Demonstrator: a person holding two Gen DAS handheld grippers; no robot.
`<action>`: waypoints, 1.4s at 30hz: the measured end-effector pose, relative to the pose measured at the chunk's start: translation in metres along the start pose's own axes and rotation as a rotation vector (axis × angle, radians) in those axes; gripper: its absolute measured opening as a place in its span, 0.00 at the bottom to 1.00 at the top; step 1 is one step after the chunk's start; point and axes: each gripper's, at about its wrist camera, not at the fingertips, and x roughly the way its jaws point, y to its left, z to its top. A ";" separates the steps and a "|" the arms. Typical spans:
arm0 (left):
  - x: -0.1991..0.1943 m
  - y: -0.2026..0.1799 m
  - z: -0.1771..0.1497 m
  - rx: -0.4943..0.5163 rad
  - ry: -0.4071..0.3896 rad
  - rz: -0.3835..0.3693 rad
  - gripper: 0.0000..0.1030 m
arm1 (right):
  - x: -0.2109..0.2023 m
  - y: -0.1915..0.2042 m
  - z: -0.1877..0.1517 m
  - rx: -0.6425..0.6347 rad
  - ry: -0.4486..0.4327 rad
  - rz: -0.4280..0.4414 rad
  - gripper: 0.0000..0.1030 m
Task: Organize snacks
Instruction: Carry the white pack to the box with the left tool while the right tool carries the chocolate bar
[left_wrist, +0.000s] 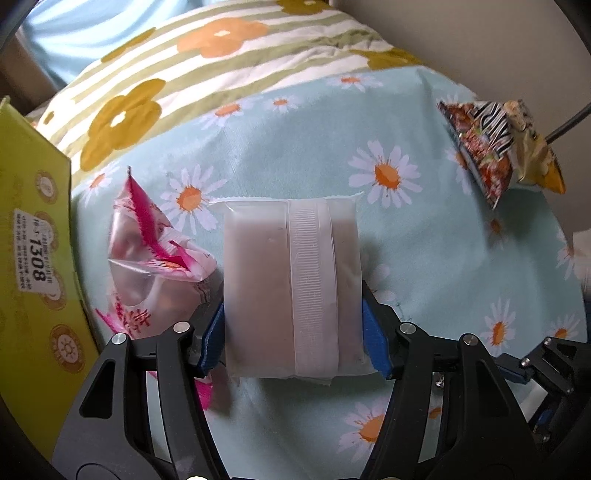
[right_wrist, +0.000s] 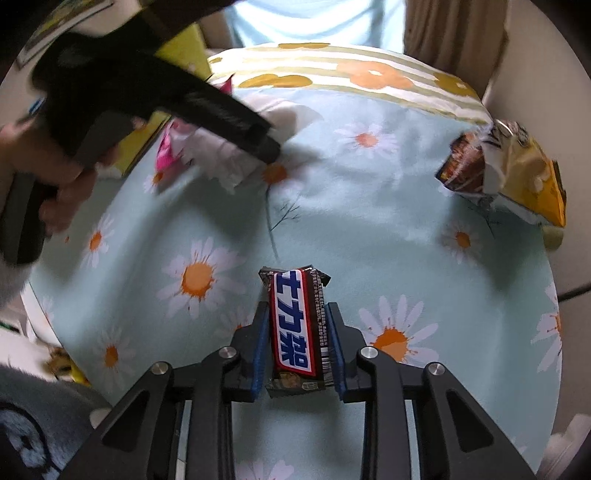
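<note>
Both snacks gripped — pick-up step, on the bed's daisy sheet.

Left hand-held gripper (left_wrist: 293, 325) clamps the frosted packet (left_wrist: 291, 288) at frame centre; right hand-held gripper (right_wrist: 297, 343) clamps the chocolate bar (right_wrist: 295, 325) — next, probably lift toward the yellow box (left_wrist: 33, 236) at left.

Soft, even daylight, faint shadows, strong fisheye bending at edges, slight motion blur.

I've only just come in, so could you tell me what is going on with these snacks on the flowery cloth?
A person is sorting snacks with a handheld gripper in each hand. The left gripper is clamped on a translucent white packet, beside a pink wrapper and a yellow box. The right gripper is shut on a red chocolate bar. A brown and yellow snack bag lies untouched on the daisy cloth.
</note>
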 end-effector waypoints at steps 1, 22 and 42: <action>-0.005 0.000 0.000 -0.009 -0.009 -0.005 0.58 | -0.001 -0.002 0.000 0.014 -0.001 0.008 0.26; -0.196 0.092 -0.020 -0.355 -0.369 -0.035 0.57 | -0.088 0.027 0.123 -0.088 -0.221 0.103 0.26; -0.209 0.328 -0.134 -0.511 -0.273 0.153 0.58 | -0.053 0.223 0.227 -0.162 -0.249 0.237 0.26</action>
